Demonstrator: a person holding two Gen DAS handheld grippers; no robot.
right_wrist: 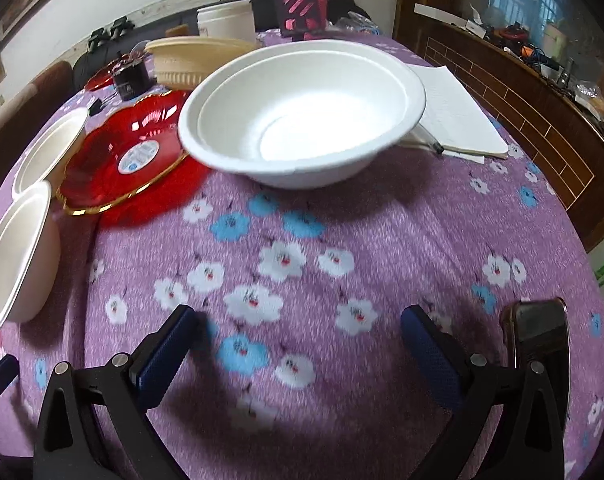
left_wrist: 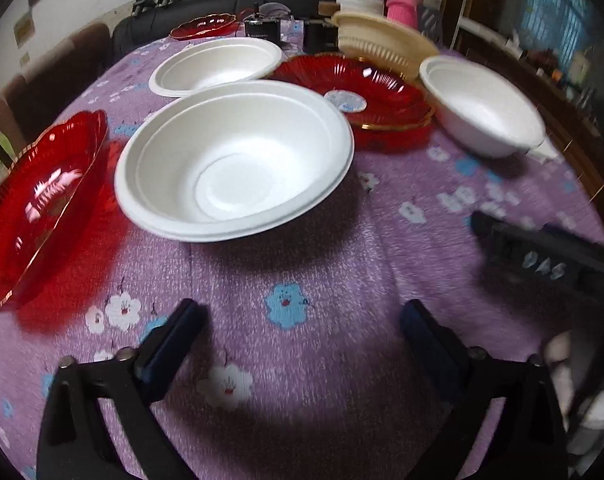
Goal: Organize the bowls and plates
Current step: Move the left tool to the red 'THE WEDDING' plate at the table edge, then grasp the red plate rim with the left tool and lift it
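In the left wrist view my left gripper hangs open over the purple flowered cloth, with nothing between its fingers. Just beyond it sits a white bowl. A second white bowl is behind that one, and a third is at the right. A red plate lies tilted at the left, and a stack of red plates is in the middle. In the right wrist view my right gripper is open and empty, short of a white bowl beside the red plates.
A cream ribbed basket, a pink bottle and another red dish stand at the table's far side. A notebook with a pen lies right of the bowl. A phone lies near the right gripper. Two white bowls stand at the left.
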